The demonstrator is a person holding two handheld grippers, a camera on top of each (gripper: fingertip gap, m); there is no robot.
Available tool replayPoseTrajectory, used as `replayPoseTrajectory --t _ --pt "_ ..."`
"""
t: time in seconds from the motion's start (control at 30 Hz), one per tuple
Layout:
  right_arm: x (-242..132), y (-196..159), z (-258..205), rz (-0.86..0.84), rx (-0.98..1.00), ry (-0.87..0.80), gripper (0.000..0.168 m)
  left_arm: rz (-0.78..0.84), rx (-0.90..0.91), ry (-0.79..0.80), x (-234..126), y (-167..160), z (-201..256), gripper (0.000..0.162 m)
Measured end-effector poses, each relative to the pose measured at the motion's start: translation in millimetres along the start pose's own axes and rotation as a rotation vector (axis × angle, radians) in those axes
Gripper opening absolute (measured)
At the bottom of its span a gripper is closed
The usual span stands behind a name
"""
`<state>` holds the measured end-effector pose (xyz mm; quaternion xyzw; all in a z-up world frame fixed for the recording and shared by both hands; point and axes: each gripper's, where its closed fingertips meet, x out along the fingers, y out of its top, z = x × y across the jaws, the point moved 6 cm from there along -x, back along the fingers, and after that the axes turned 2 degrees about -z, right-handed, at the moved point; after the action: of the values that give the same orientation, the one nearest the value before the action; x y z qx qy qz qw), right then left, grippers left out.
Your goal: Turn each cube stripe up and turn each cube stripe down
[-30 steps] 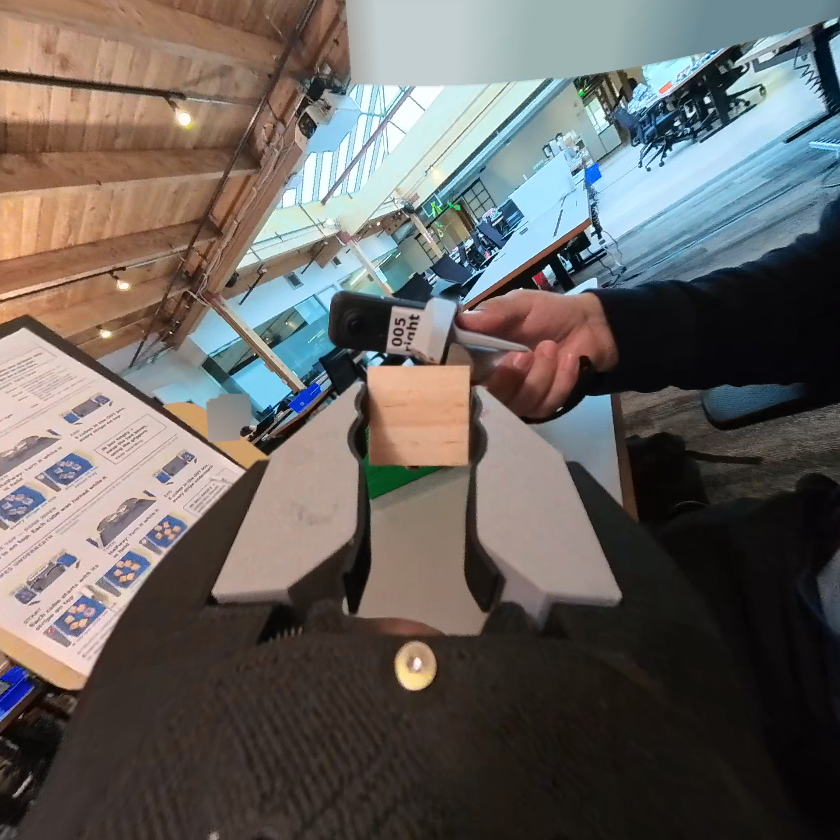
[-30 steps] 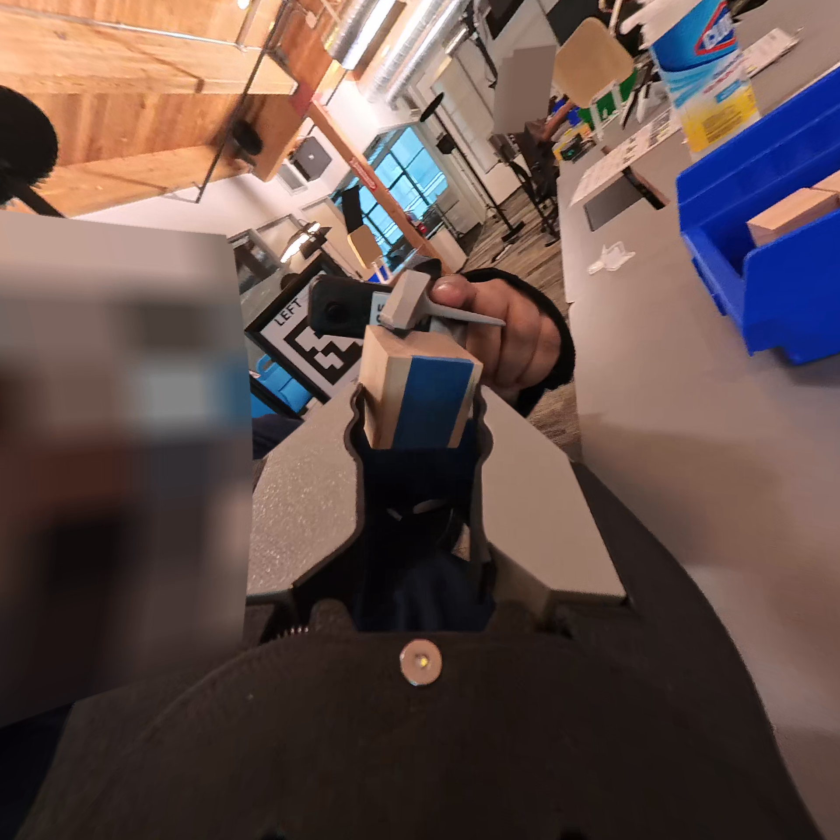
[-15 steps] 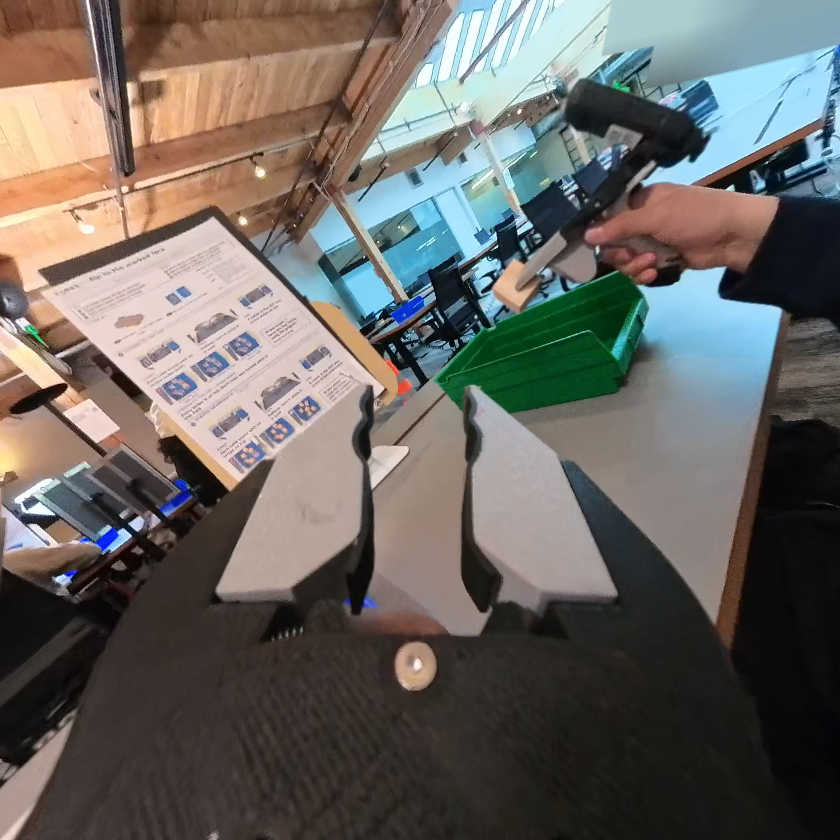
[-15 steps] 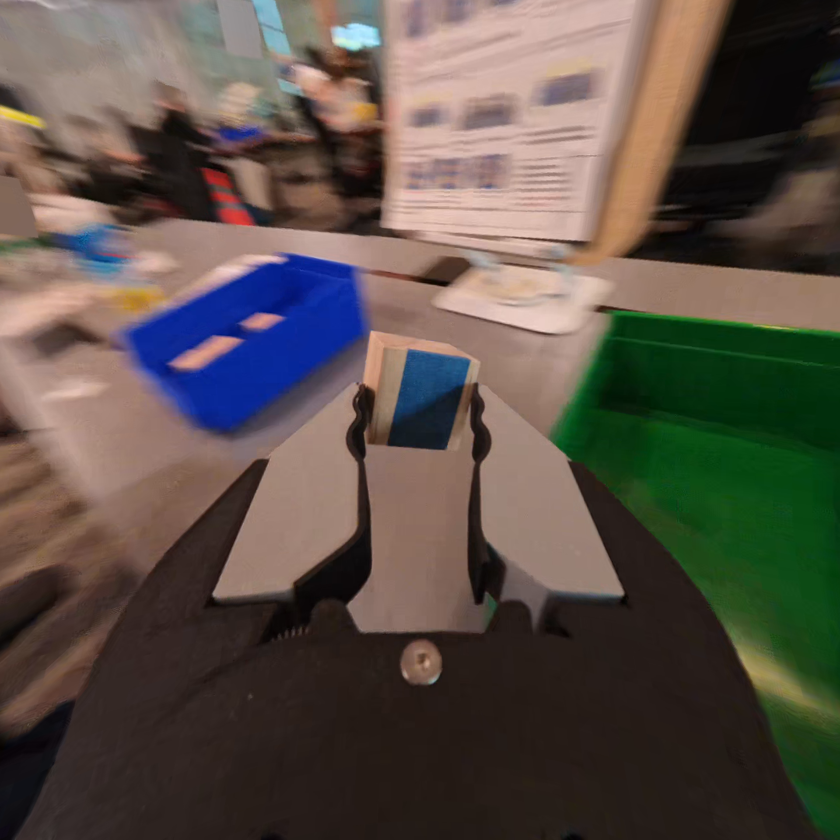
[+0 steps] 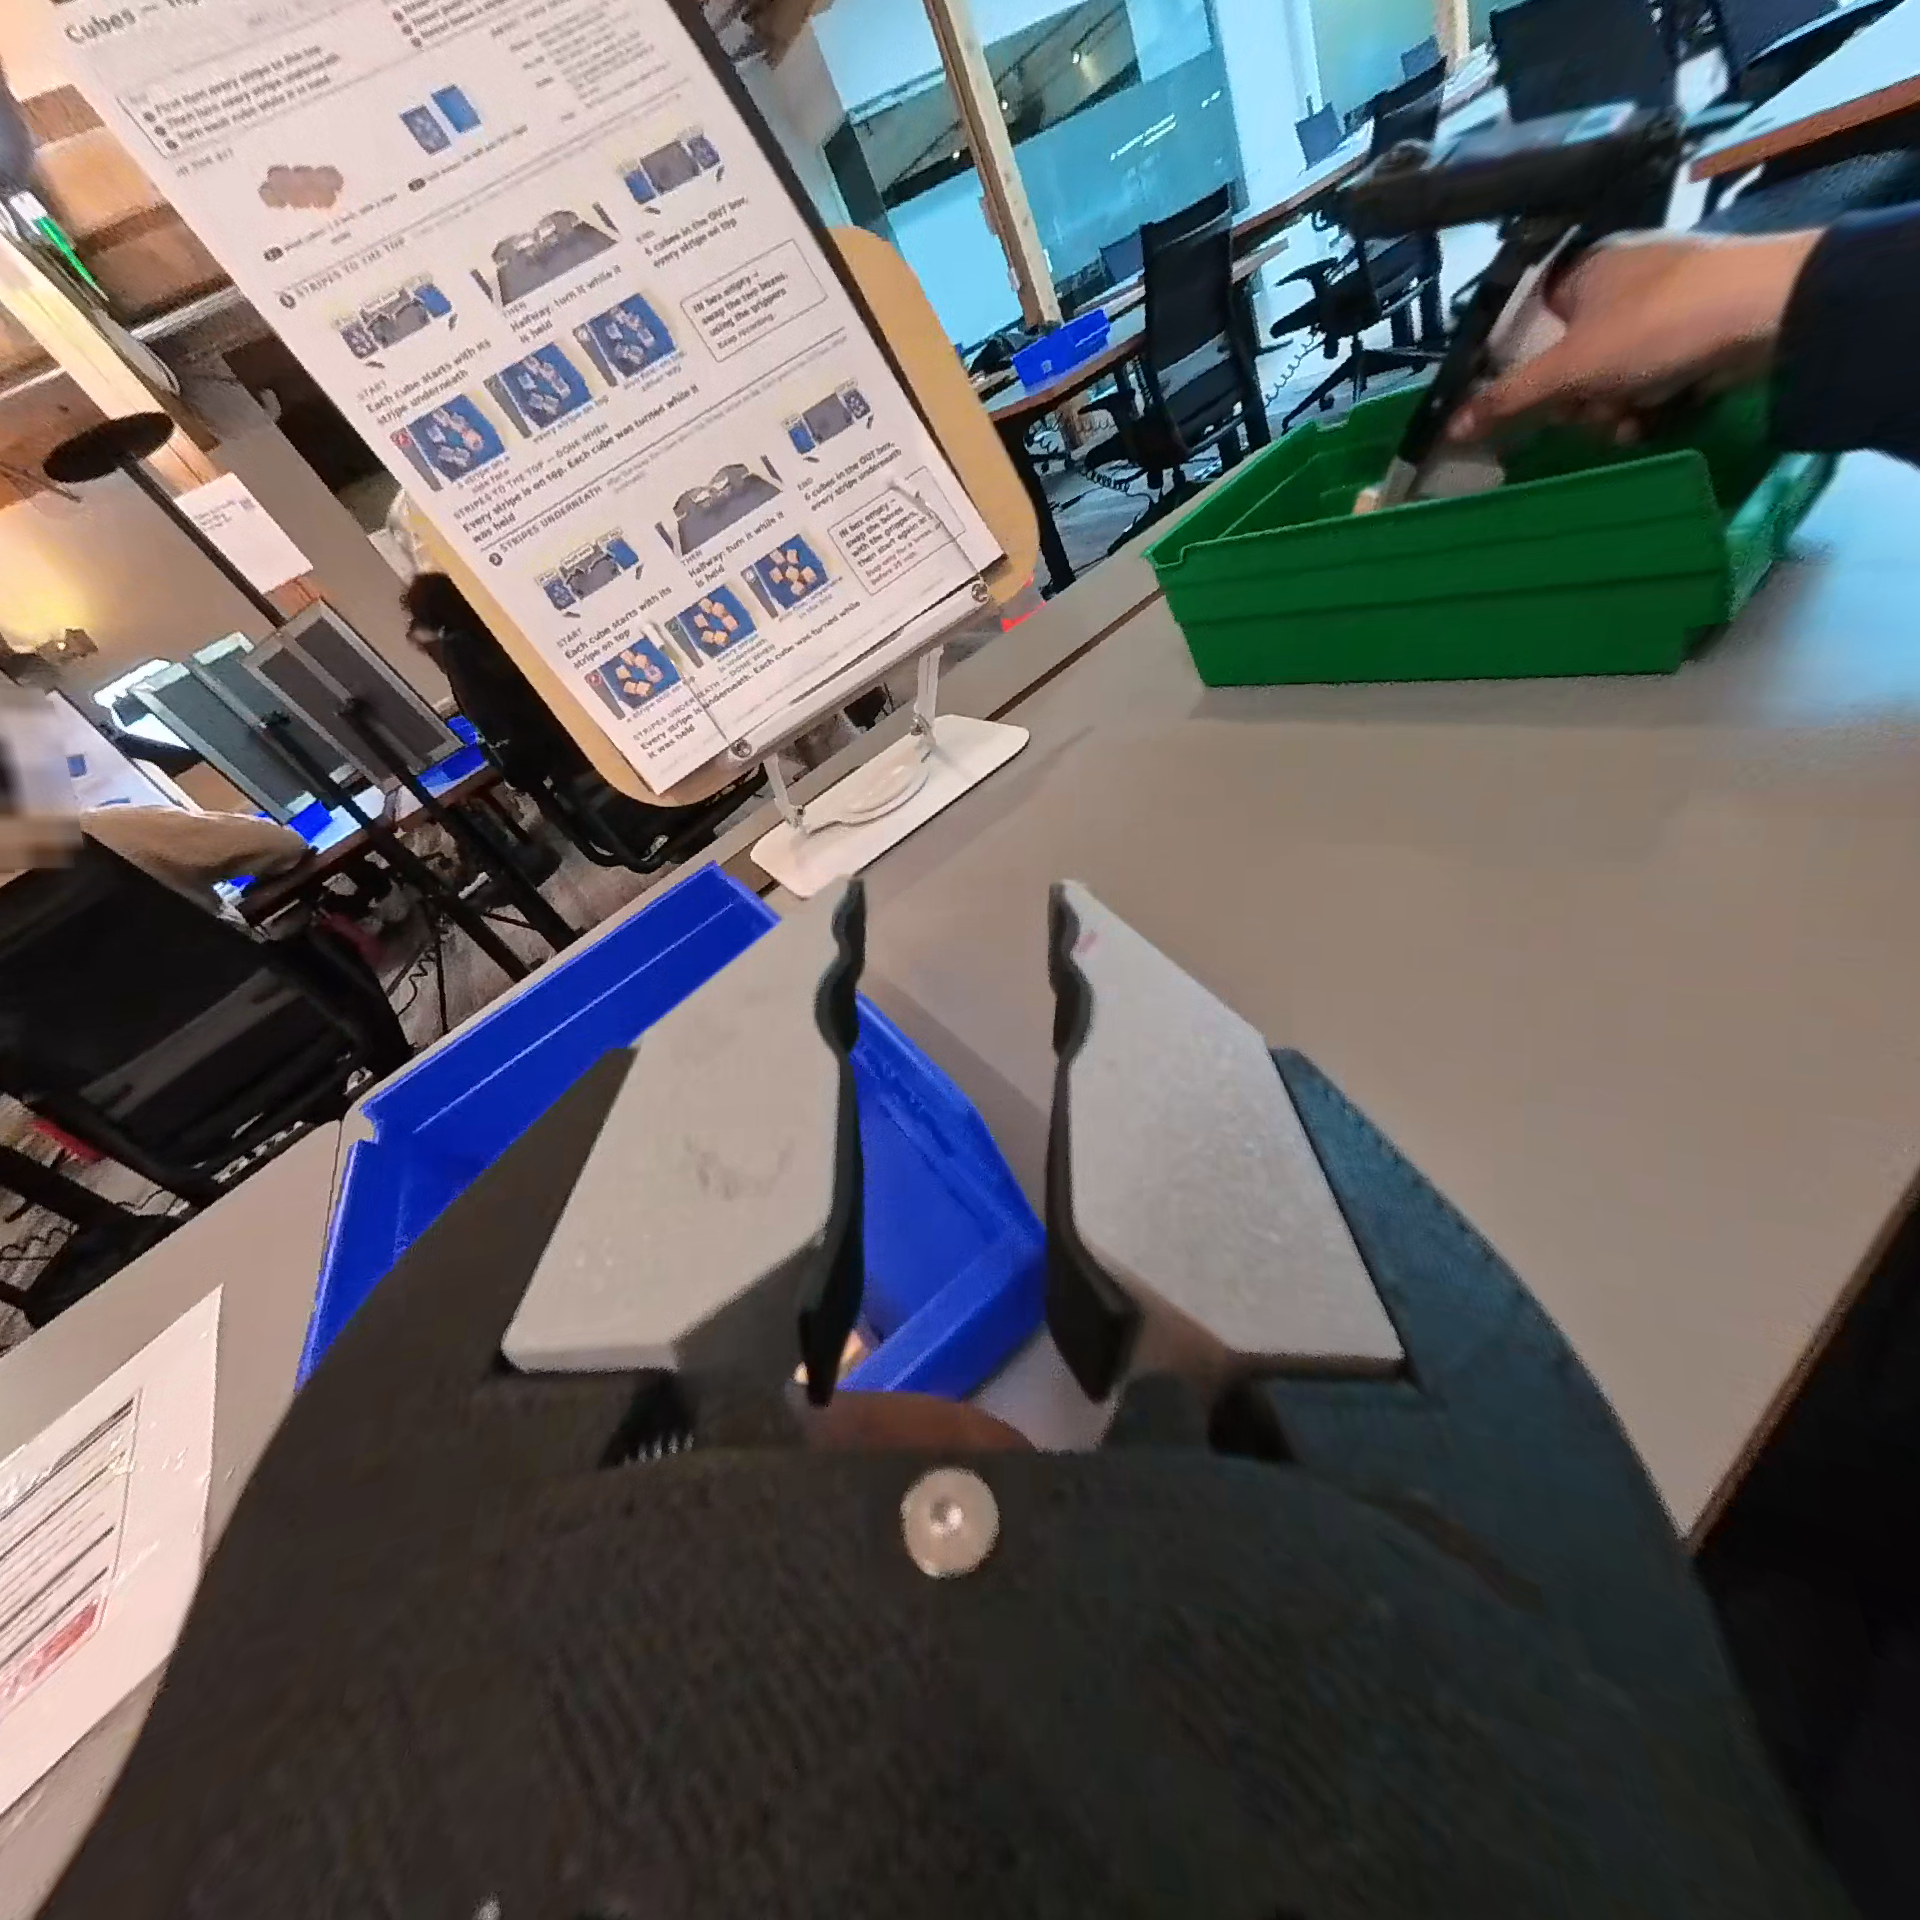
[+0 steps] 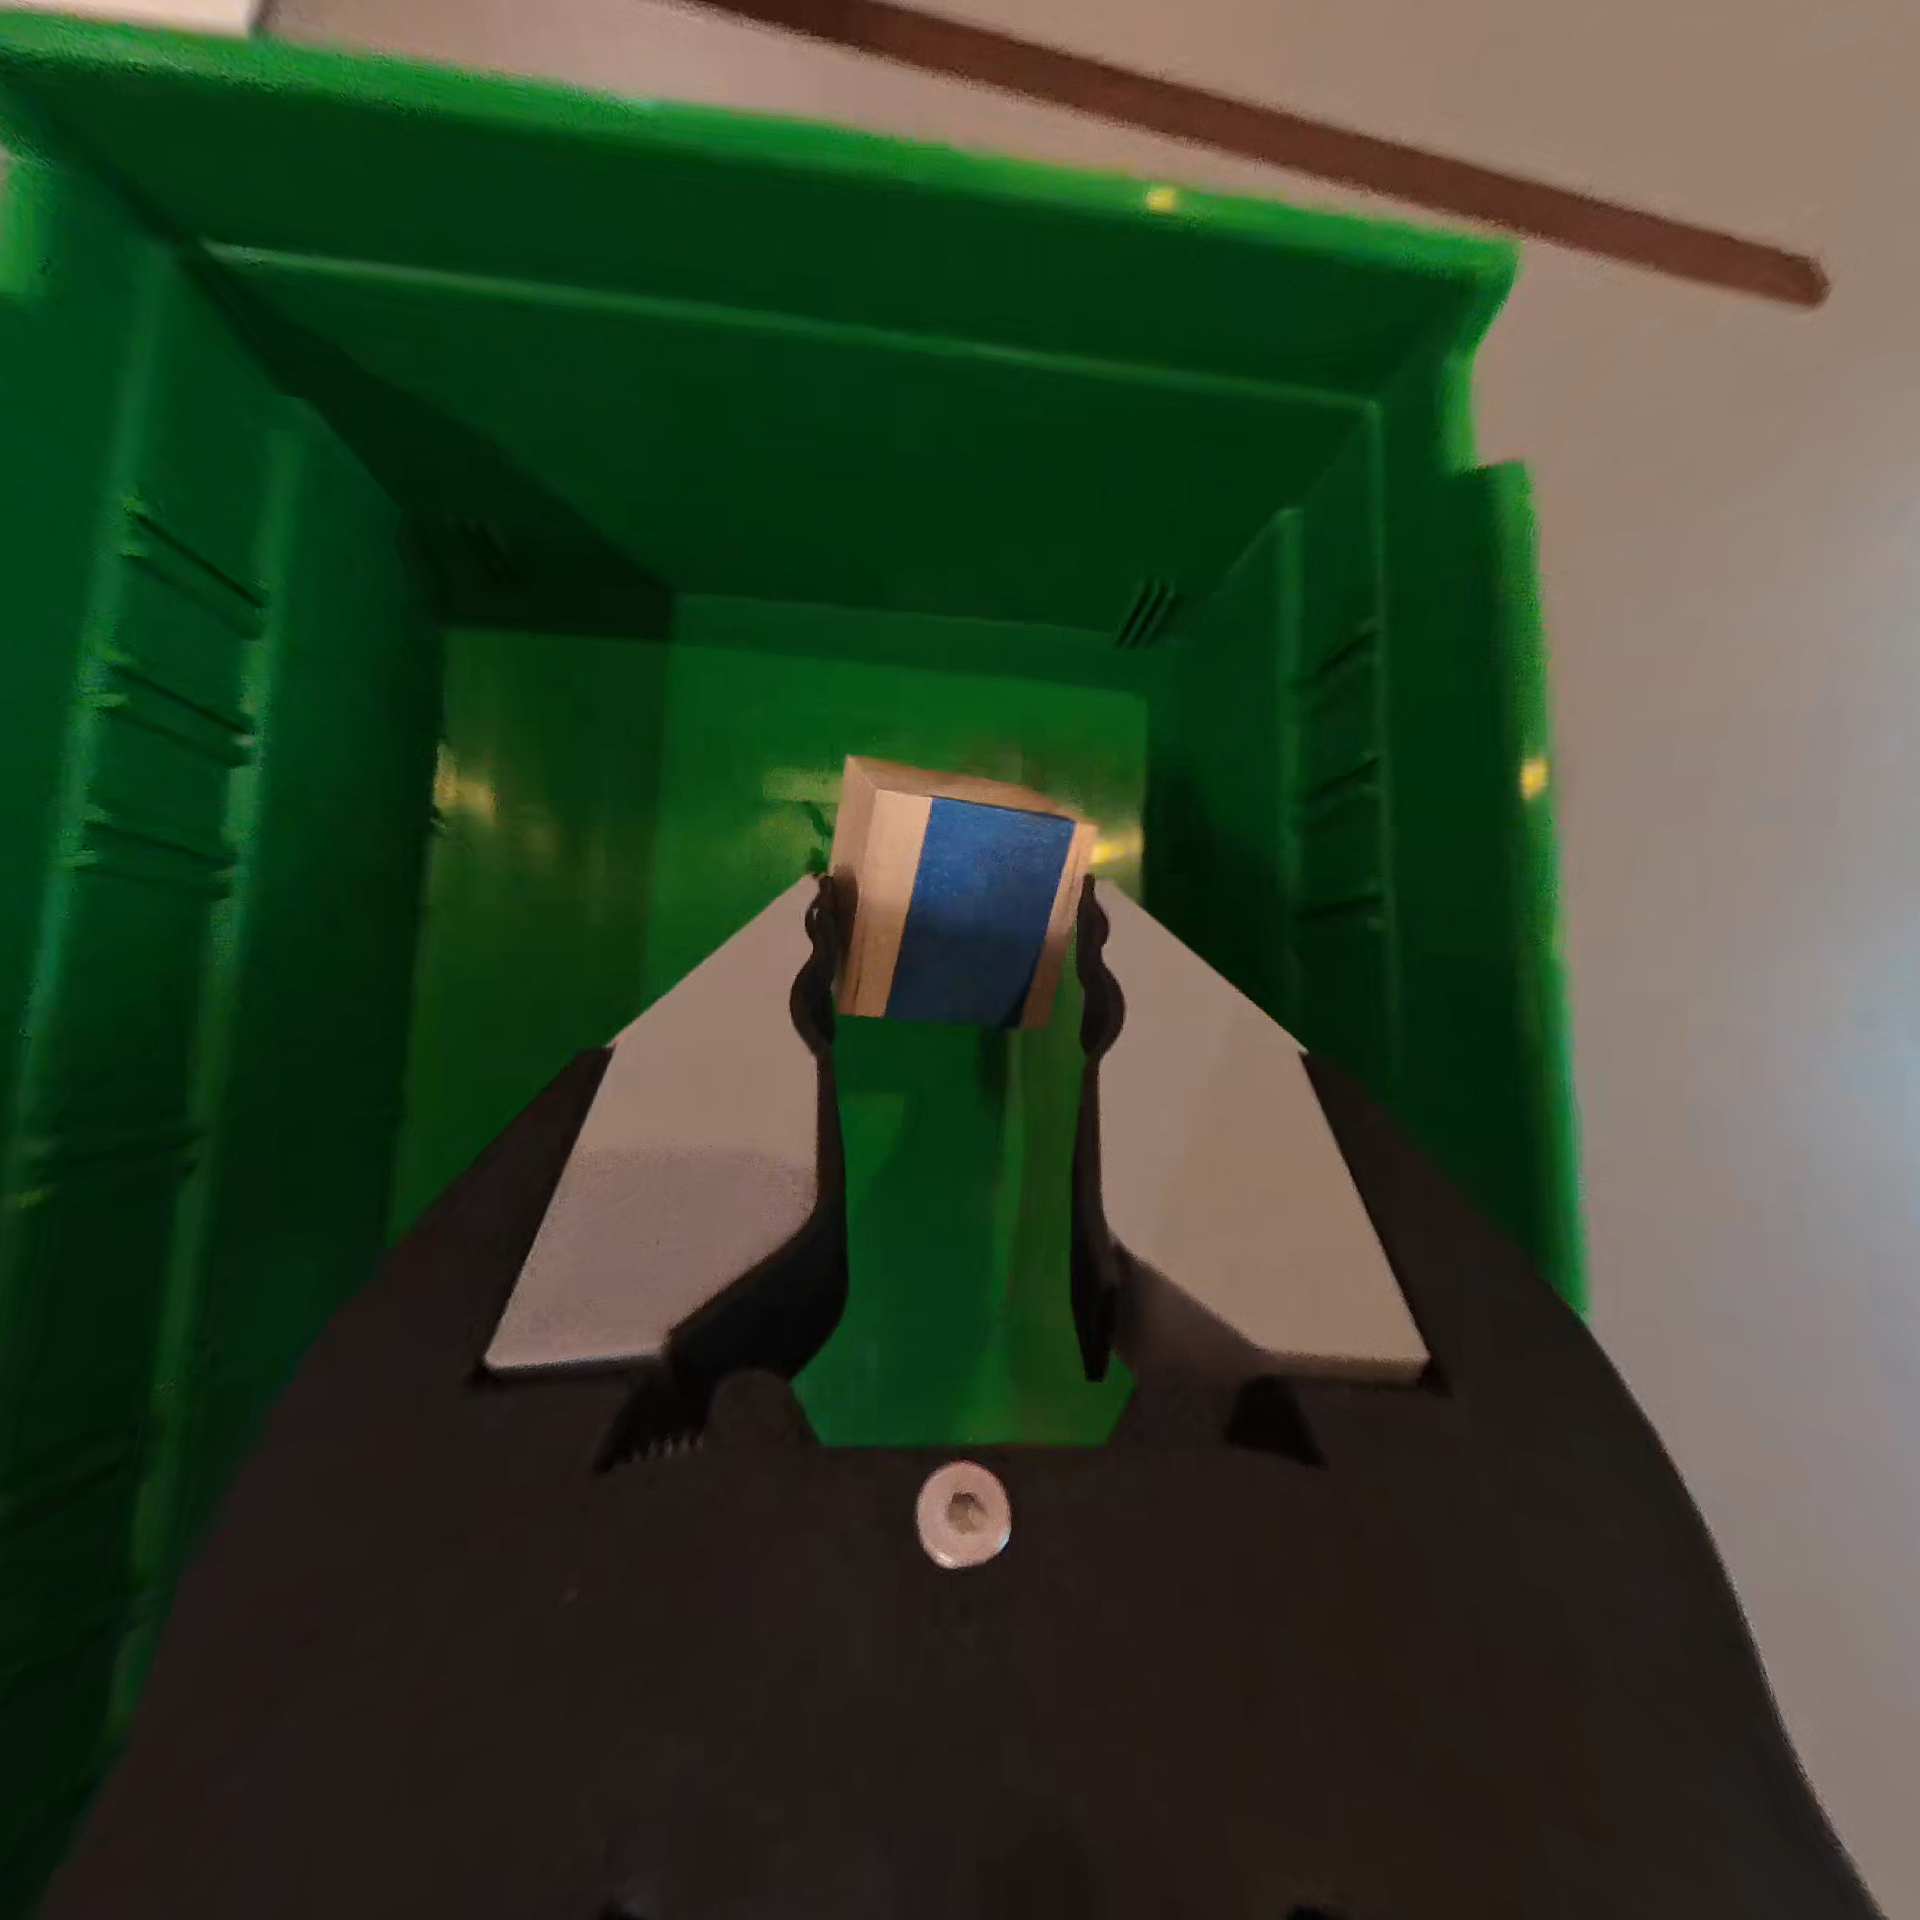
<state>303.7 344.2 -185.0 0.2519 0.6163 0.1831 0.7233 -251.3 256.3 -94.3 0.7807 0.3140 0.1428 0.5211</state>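
My right gripper (image 6: 951, 940) is shut on a wooden cube (image 6: 961, 899) whose blue stripe faces the camera. It holds the cube inside the green bin (image 6: 312, 623), above the bin floor. In the left wrist view the right gripper (image 5: 1455, 457) reaches down into the green bin (image 5: 1455, 582) at the far right. My left gripper (image 5: 951, 961) is open and empty, above the near end of the blue bin (image 5: 499, 1081). The blue bin's inside is mostly hidden behind my fingers.
An instruction board on a white stand (image 5: 582, 416) stands at the table's back between the bins. A printed sheet (image 5: 73, 1507) lies at the left front. The grey table (image 5: 1455, 987) ends at a front edge on the right. Office chairs and desks are behind.
The left gripper let go of the cube, which passed to the right gripper. The right gripper carried it into the green bin. The left gripper swung down over the blue bin.
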Motion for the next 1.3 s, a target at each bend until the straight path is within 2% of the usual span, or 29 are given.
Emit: replayPoseTrajectory --t 0.07,0.1,0.13,0.17,0.3,0.43,0.53,0.63,0.73,0.97,1.17,1.3 --pt "16.4 -6.2 -4.5 -0.083 0.005 0.042 0.043 -0.029 -0.018 0.015 -0.1 -3.6 -4.0 0.033" --pt "18.1 -7.8 -4.0 -0.103 0.002 0.023 0.055 -0.047 -0.032 0.023 0.0 -6.2 -6.5 0.033" --pt "13.3 -7.1 -3.2 -0.082 -0.002 -0.007 0.061 -0.067 -0.049 0.031 0.5 -9.6 -9.6 0.033" --pt "3.1 -4.5 -4.9 -0.03 -0.001 -0.013 0.059 -0.087 -0.07 0.042 0.9 -13.5 -13.4 0.031" --pt "-71.7 -5.9 -34.4 0.224 0.039 0.096 0.061 -0.158 -0.186 0.078 5.0 -33.4 -30.8 0.029" --pt "-157.8 -28.4 -103.5 0.498 -0.04 0.382 0.058 -0.27 -0.227 0.141 9.1 -57.6 -47.8 0.034" --pt "-197.4 -45.6 -142.1 0.633 -0.1 0.521 0.05 -0.3 -0.307 0.129 13.6 -69.9 -55.3 0.034" --pt "-224.2 -56.3 -161.5 0.661 -0.166 0.592 0.053 -0.333 -0.335 0.126 21.2 -82.9 -59.7 0.036" --pt "-235.8 -63.6 -164.0 0.683 -0.188 0.583 0.053 -0.386 -0.343 0.128 29.0 -94.7 -59.2 0.042" --pt "-247.8 -66.3 -163.0 0.714 -0.172 0.623 0.054 -0.426 -0.301 0.112 36.5 -102.7 -50.7 0.043" --pt "-248.4 -64.0 -168.2 0.727 -0.186 0.631 0.053 -0.476 -0.299 0.105 38.9 -112.2 -51.6 0.044" --pt "-243.3 -64.0 -171.6 0.71 -0.203 0.61 0.053 -0.52 -0.311 0.059 43.7 -119.1 -46.3 0.052"
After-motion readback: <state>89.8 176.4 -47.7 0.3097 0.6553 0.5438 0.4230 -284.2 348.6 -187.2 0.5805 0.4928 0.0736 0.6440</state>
